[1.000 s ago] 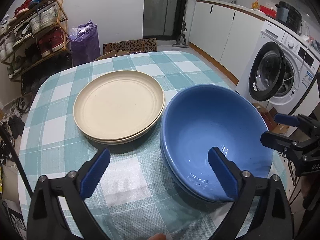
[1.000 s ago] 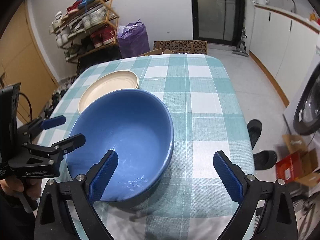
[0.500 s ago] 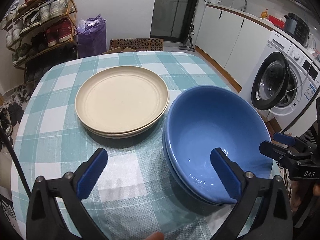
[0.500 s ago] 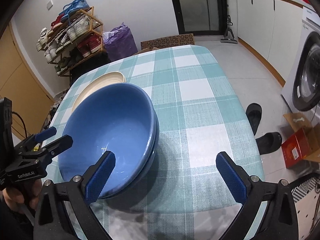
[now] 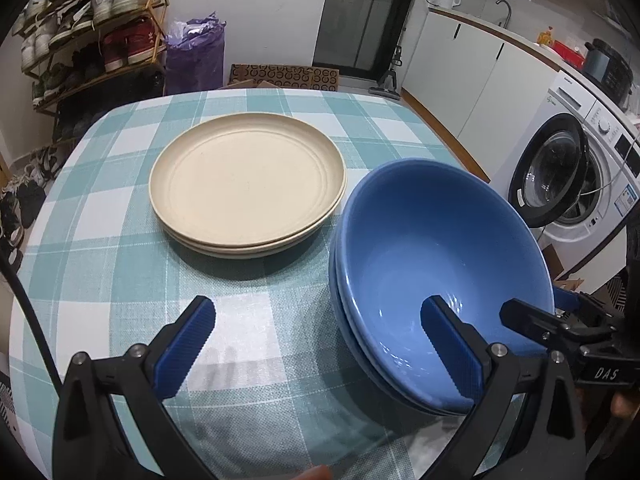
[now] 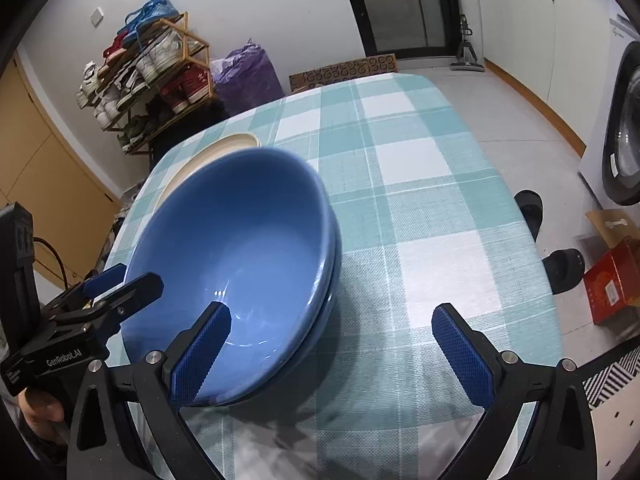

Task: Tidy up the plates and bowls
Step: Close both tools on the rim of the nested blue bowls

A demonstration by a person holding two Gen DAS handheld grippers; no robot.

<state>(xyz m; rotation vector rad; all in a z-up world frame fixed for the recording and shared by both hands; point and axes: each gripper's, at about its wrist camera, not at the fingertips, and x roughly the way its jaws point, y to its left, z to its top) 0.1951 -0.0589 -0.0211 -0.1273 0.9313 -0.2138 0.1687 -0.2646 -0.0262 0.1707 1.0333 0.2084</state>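
Left wrist view: the left gripper [image 5: 318, 344] has its fingers spread wide, empty, above the desk [image 5: 100, 216]; 2 stacked plates [image 5: 248, 184] sit beside 2 nested bowls [image 5: 432, 264].

Right wrist view: the right gripper [image 6: 332, 352] gapes wide, empty, its left finger [image 6: 200, 356] over the bowls' [image 6: 240, 248] rim.

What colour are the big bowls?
Blue, both stacked bowls; clearest in the left wrist view.

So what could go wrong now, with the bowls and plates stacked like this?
The stacked blue bowls sit close to the near edge of the table, so a nudge might tip them off. The left hand-held gripper has one finger over the bowls; lowering it could knock their rim. The bowls nearly touch the beige plates, so sliding either could bump the other.
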